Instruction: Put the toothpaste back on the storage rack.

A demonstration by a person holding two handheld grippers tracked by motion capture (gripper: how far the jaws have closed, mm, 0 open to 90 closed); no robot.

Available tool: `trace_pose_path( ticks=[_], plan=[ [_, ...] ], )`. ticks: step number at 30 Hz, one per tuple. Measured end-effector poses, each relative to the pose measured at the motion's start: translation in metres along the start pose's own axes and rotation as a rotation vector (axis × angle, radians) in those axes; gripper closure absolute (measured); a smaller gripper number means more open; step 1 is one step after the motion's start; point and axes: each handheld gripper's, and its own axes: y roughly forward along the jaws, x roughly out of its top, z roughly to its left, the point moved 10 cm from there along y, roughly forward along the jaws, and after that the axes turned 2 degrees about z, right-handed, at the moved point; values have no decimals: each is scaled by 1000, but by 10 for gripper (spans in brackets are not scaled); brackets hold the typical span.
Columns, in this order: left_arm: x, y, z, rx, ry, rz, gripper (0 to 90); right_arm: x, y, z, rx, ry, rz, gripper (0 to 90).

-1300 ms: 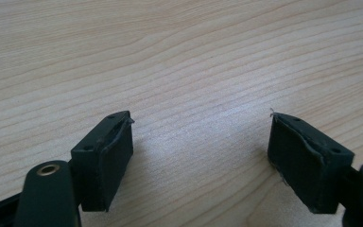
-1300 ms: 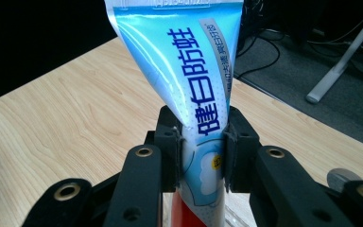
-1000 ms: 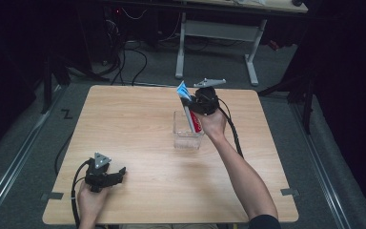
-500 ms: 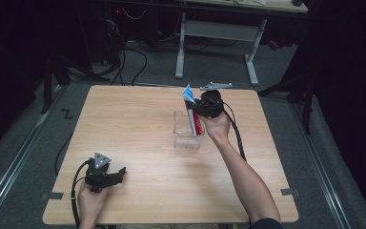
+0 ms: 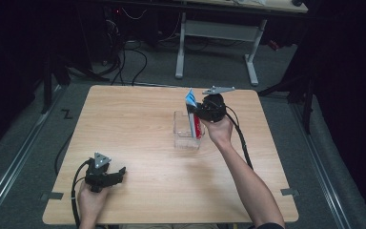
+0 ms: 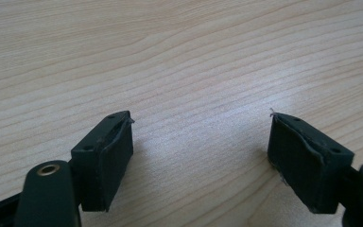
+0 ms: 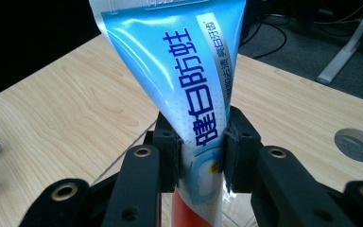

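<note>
My right gripper point(image 7: 201, 142) is clamped on a toothpaste tube point(image 7: 179, 71), both jaws pressed flat against its sides. The tube is glossy light blue with a white band down one edge, widening to a flat crimped end at the top and turning red at the bottom, below my jaws. Large dark blue Chinese characters run along its length, reading 健白防蛀, with a line of smaller characters beside them that I cannot make out fully. In the high view I hold the tube point(image 5: 192, 114) upright at the far right part of the wooden table point(image 5: 133, 129), its red lower end down inside a clear plastic box point(image 5: 183, 133). My left gripper point(image 6: 201, 156) rests at the near left of the table, jaws spread wide apart with nothing between them, only bare wood grain.
</note>
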Motion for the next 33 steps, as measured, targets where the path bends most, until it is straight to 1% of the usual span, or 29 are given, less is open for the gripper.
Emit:
trace_pose_path(
  ticks=[2,7,12,15,19,22,24,25,27,28,29,33],
  plan=[
    [0,0,0,0,0,1,233,-2,0,-1,-2,0,1,710],
    [0,0,0,1,-1,-2,233,-5,0,-2,3,21,3,707],
    [0,0,0,1,-1,-2,233,-13,0,-4,5,27,27,705],
    [0,0,0,0,-3,-3,233,-16,0,-6,-2,30,31,705],
    [0,0,0,-2,-3,-2,233,-18,1,-6,-9,16,42,704],
    [0,0,0,-3,-3,-1,233,-20,3,-6,-11,17,53,702],
    [0,0,0,-3,-3,-1,233,-23,3,-7,-6,36,58,700],
    [0,0,0,-3,-3,-1,233,-23,3,-7,-6,36,58,700],
    [0,0,0,-3,-4,-2,233,-28,4,-11,-11,54,65,699],
    [0,0,0,-3,-4,-2,233,-28,4,-11,-11,54,65,699],
    [0,0,0,-2,-3,-2,232,-31,3,-14,-14,67,71,698],
    [0,0,0,-2,-4,-3,233,-33,3,-16,-12,74,63,696]
  ],
)
